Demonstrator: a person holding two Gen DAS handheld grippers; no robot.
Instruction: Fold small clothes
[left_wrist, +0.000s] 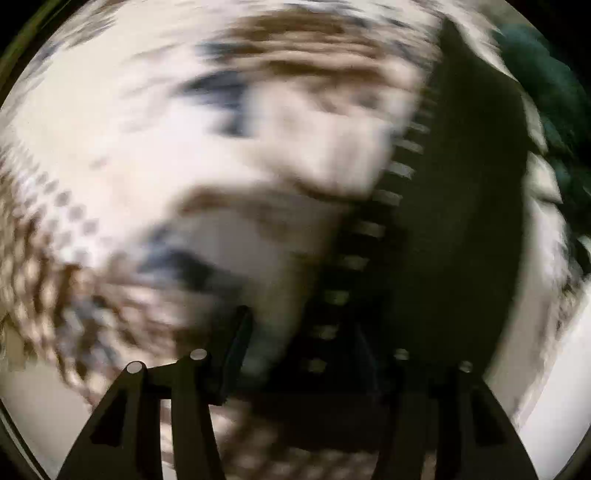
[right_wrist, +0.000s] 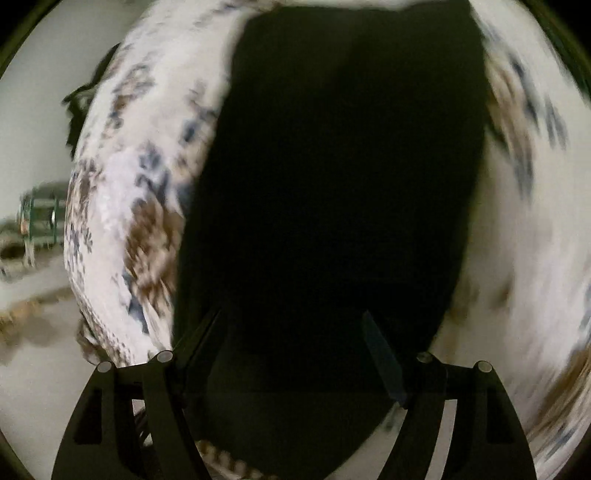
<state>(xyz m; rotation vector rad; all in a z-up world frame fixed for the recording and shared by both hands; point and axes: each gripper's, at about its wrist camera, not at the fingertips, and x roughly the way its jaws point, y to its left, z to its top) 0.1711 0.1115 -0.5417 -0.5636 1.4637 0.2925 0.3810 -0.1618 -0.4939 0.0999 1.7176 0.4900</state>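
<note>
The left gripper (left_wrist: 306, 347) is black: two flat angular arms with slot-shaped cut-outs rise from the bottom edge, each topped by a pair of round silvery pins. Its fingers (left_wrist: 236, 350) are thin dark blades, blurred here and perhaps rubber-faced. The right gripper (right_wrist: 291, 354) has the same build, with black cut-out arms, four pale pin heads, and narrow dark fingers (right_wrist: 382, 356) angled outward.
</note>
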